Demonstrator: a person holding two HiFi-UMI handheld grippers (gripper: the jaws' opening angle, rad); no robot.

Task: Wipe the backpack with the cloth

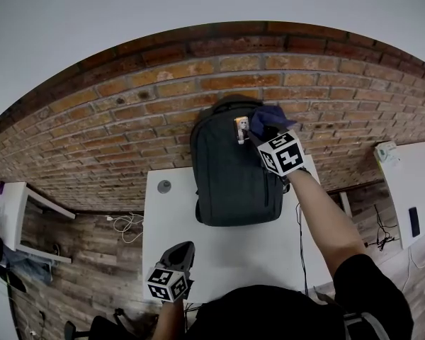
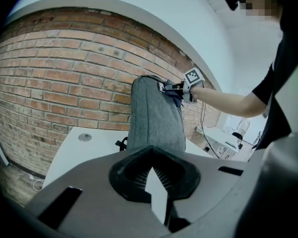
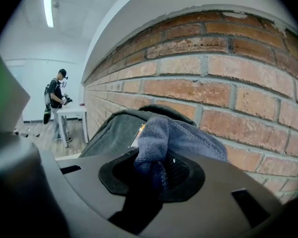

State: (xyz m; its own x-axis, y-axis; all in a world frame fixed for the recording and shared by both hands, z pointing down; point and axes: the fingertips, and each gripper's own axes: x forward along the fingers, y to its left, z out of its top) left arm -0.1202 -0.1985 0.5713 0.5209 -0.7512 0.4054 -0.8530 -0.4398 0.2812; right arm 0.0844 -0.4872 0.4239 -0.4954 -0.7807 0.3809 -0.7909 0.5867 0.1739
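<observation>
A dark grey backpack (image 1: 230, 179) stands upright on the white table (image 1: 219, 257), its back to the brick wall. My right gripper (image 1: 263, 136) is at the backpack's top right corner, shut on a blue cloth (image 1: 269, 117) that lies against the top of the bag. The right gripper view has the cloth (image 3: 176, 138) bunched between the jaws of that gripper (image 3: 156, 170), with the backpack (image 3: 109, 130) just beyond. My left gripper (image 1: 182, 251) hovers low over the table's near left edge, shut and holding nothing. From the left gripper (image 2: 154, 177) the backpack (image 2: 154, 123) is seen ahead.
A small tag (image 1: 241, 129) hangs near the backpack's top. A round grommet (image 1: 164, 186) sits in the table left of the bag. Another white desk (image 1: 411, 183) stands to the right, a white shelf (image 1: 21, 214) and cables (image 1: 127, 224) to the left. A person (image 3: 54, 103) stands far off.
</observation>
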